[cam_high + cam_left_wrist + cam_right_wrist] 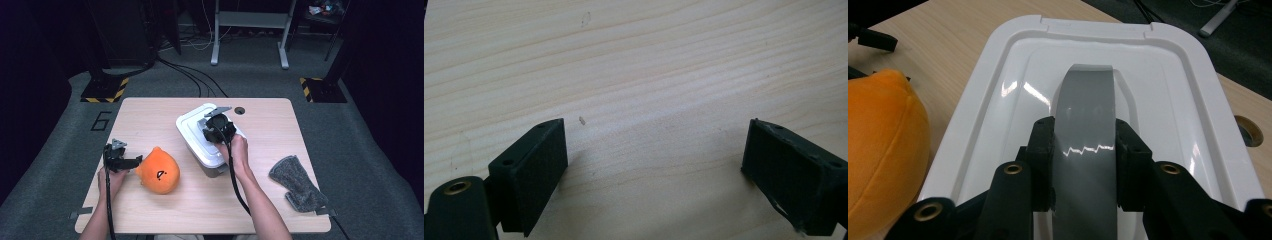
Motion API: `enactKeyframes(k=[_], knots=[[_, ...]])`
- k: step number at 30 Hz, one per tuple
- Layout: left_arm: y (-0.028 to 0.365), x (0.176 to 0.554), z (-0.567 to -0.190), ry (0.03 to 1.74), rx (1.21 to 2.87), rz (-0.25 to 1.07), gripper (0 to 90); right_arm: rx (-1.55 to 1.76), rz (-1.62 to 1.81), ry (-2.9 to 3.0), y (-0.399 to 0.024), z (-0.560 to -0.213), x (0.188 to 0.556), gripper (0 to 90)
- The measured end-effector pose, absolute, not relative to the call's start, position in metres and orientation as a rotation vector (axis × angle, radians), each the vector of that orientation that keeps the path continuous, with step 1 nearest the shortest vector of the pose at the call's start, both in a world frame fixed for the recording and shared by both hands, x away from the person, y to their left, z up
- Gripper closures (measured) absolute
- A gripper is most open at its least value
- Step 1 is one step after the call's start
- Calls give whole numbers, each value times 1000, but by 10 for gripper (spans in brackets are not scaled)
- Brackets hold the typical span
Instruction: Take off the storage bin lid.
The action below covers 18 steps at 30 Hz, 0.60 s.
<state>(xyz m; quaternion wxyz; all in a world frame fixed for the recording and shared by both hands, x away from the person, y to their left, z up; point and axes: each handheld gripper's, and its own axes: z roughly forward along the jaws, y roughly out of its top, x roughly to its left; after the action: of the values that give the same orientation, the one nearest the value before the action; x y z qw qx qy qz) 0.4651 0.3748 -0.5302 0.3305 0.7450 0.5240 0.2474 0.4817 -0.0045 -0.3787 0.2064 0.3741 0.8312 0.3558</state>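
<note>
Pale wood-grain table (150, 112), the landmark. On it: white box lid (998, 65) with a glossy grey handle strip (1083, 125); left of the lid, an orange plush toy (159, 171) with a small dark face mark; right of the lid, a mottled grey cloth (299, 184). Black right gripper (1083, 165) on the grey strip; black left gripper (654, 165) over bare wood. Beyond the table, yellow-and-black hazard stripes (107, 92) on grey floor (250, 75).

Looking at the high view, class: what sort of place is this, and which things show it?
Probably a lab or studio set up for recording. A small light wooden table stands on grey carpet, yellow-and-black hazard-striped stand bases flank it, and black cables trail across the floor.
</note>
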Motion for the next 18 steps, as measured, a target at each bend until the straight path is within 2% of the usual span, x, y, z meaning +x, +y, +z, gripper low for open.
enactKeyframes(k=[18], knots=[[374, 465, -530, 1367, 1948, 655, 106, 1051, 1075, 2259, -21, -361, 478, 663]])
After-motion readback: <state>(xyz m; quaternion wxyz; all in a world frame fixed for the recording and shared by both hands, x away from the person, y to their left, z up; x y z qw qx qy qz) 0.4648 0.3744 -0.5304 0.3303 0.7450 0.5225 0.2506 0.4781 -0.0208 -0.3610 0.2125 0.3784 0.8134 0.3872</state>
